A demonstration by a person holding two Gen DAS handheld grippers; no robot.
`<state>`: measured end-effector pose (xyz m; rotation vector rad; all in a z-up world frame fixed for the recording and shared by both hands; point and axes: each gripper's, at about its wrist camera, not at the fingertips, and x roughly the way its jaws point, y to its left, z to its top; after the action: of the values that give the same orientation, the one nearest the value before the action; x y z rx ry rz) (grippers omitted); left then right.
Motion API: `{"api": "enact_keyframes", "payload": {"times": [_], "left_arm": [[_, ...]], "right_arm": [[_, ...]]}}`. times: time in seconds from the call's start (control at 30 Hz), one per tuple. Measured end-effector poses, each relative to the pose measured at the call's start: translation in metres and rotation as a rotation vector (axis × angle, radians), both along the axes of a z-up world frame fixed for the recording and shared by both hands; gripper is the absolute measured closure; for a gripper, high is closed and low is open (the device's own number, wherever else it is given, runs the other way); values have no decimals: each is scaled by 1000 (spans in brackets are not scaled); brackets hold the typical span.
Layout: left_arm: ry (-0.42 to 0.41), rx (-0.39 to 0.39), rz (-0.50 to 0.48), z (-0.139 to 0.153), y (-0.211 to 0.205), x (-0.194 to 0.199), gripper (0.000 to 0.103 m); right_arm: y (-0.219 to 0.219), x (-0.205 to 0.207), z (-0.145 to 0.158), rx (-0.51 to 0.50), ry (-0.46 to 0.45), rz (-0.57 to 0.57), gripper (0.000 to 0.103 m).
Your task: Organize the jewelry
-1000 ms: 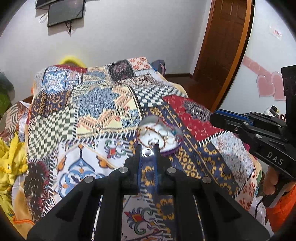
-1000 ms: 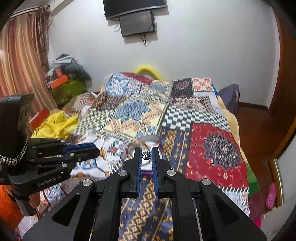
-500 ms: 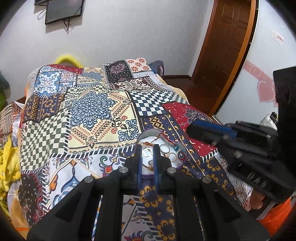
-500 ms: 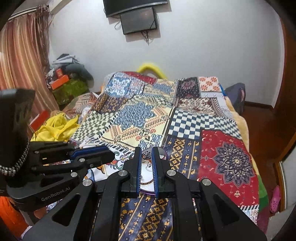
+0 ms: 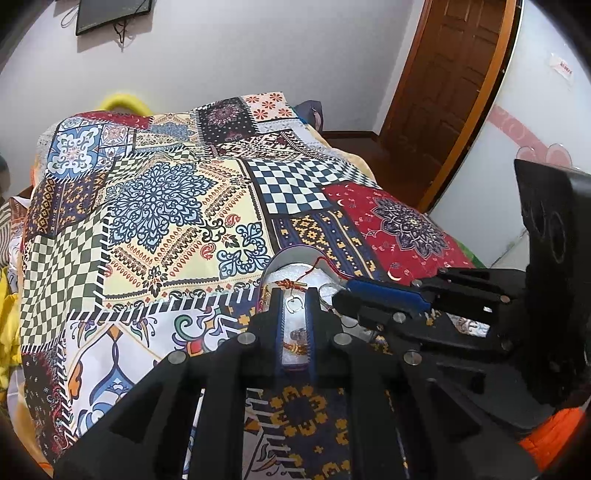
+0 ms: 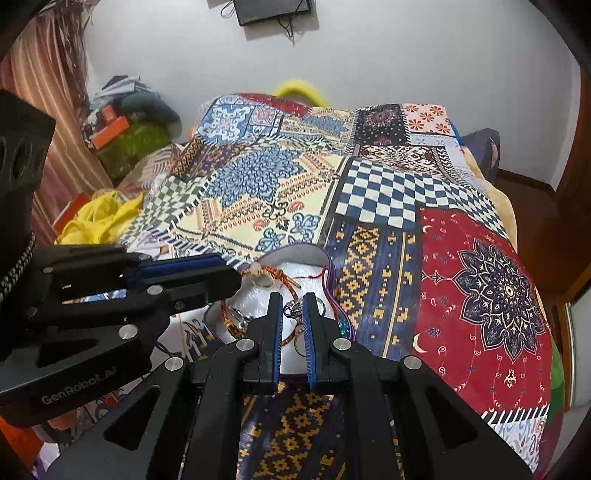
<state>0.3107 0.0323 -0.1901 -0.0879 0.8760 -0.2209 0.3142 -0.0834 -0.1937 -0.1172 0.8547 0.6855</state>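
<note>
A white dish with a purple rim lies on the patchwork quilt. In it are red-orange braided thread bracelets, rings and other small pieces. My left gripper hangs just over the dish, shut on a small silver ring-shaped piece. My right gripper is beside it over the same dish, shut on a small dark metal charm. Each gripper appears in the other's view: the right gripper from the right, the left gripper from the left, tips almost meeting.
The quilt covers a bed that drops off at the right toward a wooden door. Yellow cloth and piled clutter lie to the left. A screen hangs on the far wall. An orange sleeve shows at bottom right.
Both grippers have moved forward and down, so the dish now sits right under their tips. They have drawn closer together, each keeping its small piece.
</note>
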Motion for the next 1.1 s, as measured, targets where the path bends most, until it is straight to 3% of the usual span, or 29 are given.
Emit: {"api": "enact_keyframes", "payload": {"times": [0.27,0.43,0.6,0.9,1.1], "left_arm": [[-1,-10,-4,1,0,0,94],[-11,-4,-3,10,0,-6,92],[-58,8,14,30,0,-21,89],[-206,24,51,93,-1,-69,89],[-356,48,86,144,-8,-122,88]], "right_arm": [[1,-1,-2,-35,2,14,93],[-2,-1,2,-46,-6,-10,78],[-7,-11,17,-49,-55,-28,77],[-27,-48,79,14,-224,-69,77],[-52,-96,137,125,-374,-105,77]]}}
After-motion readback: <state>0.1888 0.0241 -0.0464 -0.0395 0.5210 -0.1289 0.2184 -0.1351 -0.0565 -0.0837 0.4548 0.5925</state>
